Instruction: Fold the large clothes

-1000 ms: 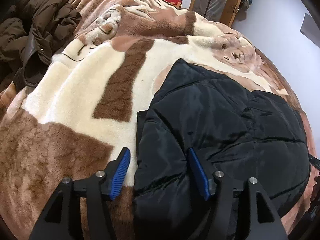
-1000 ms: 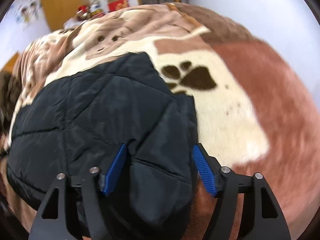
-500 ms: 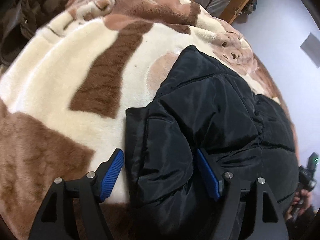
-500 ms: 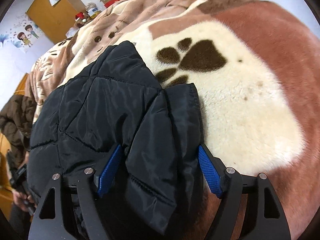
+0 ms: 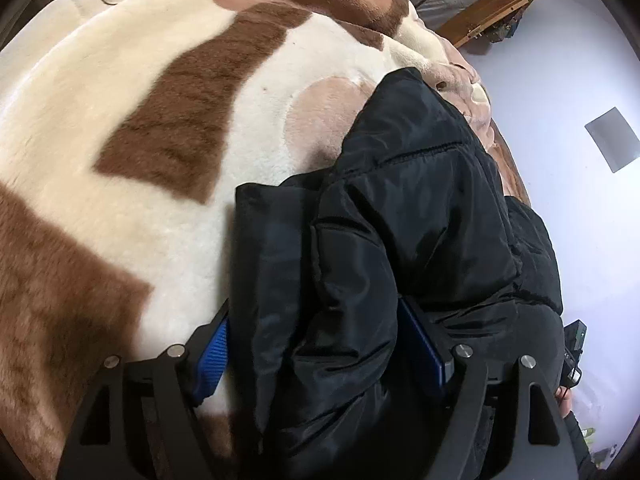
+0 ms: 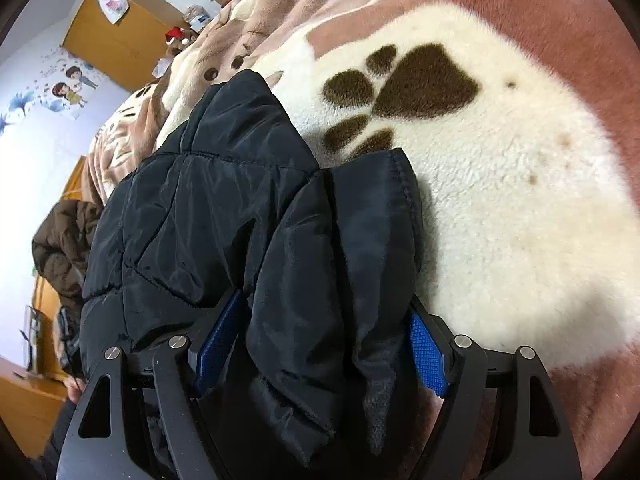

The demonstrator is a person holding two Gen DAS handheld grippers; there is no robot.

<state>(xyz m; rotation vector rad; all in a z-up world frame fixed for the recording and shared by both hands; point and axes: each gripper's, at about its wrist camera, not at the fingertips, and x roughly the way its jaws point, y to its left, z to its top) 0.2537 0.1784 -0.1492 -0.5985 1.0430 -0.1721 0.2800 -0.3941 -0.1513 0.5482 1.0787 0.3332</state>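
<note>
A black padded jacket [image 5: 420, 216] lies on a plush blanket [image 5: 120, 152] patterned in cream and brown, filling the lower centre and right of the left wrist view and the centre and left of the right wrist view. The left gripper [image 5: 320, 350] sits at the bottom of its frame with its blue pads [image 5: 210, 354] set wide, a thick fold of jacket bunched between them; the right pad presses against the fabric, while the left one is partly behind the jacket's edge, so whether the gripper actually clamps the fabric I cannot tell. The right gripper [image 6: 322, 346] is likewise spread wide at the bottom of its frame, a sleeve-like fold with a stitched hem (its end points toward the frame's centre) draped between the fingers [image 6: 426, 346]; a firm grip cannot be told here either. A dark paw print [image 6: 404, 84] marks the cream patch at upper centre right of that view, just beyond the hem. A brown coat [image 6: 60, 248] shows at the left edge, and a wooden cabinet [image 6: 116, 32] stands at upper left
</note>
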